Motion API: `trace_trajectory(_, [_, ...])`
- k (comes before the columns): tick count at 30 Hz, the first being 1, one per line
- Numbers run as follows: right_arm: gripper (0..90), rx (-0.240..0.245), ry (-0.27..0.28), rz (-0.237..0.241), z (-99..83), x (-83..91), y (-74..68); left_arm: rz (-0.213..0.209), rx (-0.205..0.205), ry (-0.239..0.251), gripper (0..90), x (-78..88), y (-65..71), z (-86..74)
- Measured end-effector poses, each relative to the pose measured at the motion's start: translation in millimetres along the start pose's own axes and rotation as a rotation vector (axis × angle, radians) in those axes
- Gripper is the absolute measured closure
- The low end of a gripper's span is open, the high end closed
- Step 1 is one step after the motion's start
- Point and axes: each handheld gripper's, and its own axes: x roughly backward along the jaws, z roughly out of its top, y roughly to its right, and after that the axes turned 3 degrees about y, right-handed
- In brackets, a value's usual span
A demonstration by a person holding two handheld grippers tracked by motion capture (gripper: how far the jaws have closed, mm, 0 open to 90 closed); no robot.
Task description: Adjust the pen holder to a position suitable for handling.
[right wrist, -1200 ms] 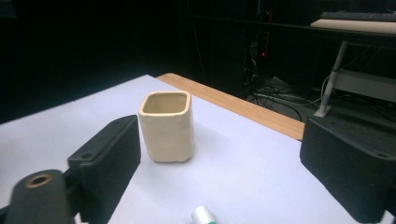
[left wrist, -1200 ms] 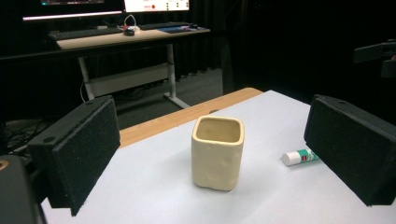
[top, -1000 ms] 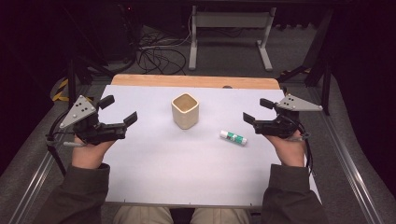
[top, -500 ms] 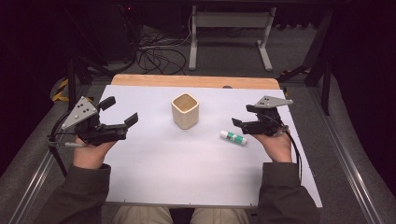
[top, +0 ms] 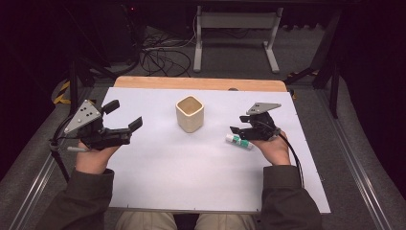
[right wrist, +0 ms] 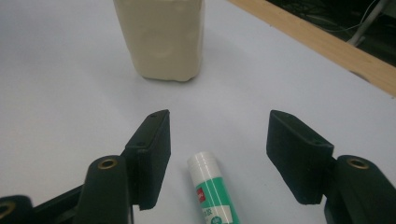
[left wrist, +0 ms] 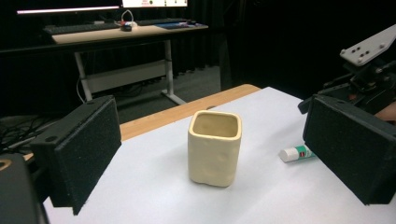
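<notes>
**A:** Where does the glue stick lie?

**B:** Flat on the white table sheet, to the right of the cream square cup in the high view and near it, not touching. In the right gripper view its white cap points toward the cup, with the green-labelled body running back toward the camera.

**A:** And the right gripper?

**B:** It sits low over the stick. The right gripper view shows the stick between the two black jaws, a gap of bare sheet on either side. The jaws have just been closing, yet the pads press on nothing: the gripper is released, straddling the stick rather than grasping it.

**A:** The left gripper?

**B:** Held above the left part of the sheet, well apart from the cup, its jaws spread wide and empty. The left gripper view frames the cup upright between its pads, with the glue stick's cap end beyond it at the right.

**A:** The cup itself?

**B:** Upright, mouth open, toward the far middle of the sheet, near the wooden table edge.
</notes>
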Motion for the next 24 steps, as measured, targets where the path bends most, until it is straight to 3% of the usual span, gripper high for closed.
trace_trajectory(11, [42.6, 0.048, -0.096, 0.020, -8.2, -25.8, 3.6, -0.006, -0.004, -0.015, 5.1, -3.8, 1.0, -2.7])
trace_trajectory(24, [41.7, 0.065, -0.159, 0.036, -13.9, -43.0, 4.1, -0.010, -0.006, -0.020, 5.2, -5.2, 1.9, -4.0])
